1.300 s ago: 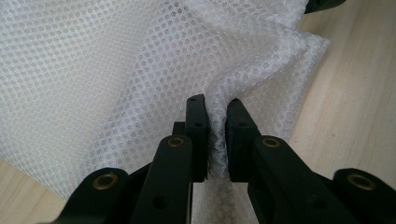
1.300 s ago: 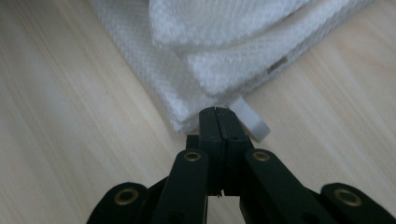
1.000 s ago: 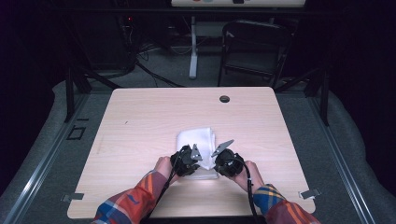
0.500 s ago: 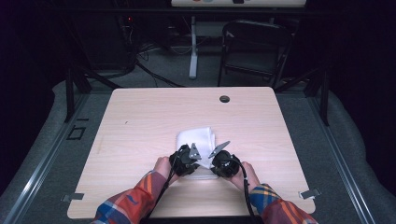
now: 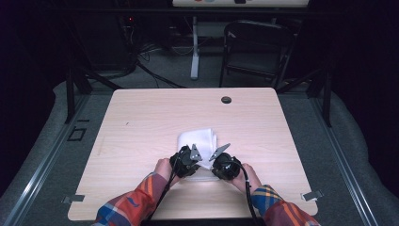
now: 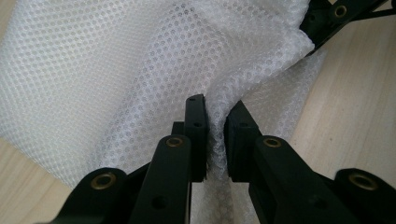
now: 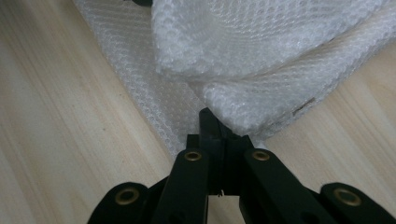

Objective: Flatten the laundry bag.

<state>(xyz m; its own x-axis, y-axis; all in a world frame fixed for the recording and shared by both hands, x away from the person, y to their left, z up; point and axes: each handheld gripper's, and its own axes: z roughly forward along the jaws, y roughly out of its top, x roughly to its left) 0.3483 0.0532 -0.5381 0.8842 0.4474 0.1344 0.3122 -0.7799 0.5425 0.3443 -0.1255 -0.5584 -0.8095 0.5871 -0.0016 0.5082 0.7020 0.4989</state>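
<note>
Table and its load
A pale wooden table (image 5: 141,122) carried one folded white mesh cloth (image 5: 197,139), lying near its front edge.

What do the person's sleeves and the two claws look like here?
Plaid sleeves in orange, red and blue. Left claw and right claw are black, with brass-coloured pivot pins. Each carries a grey three-cornered plate on top and trails a black cable.
</note>
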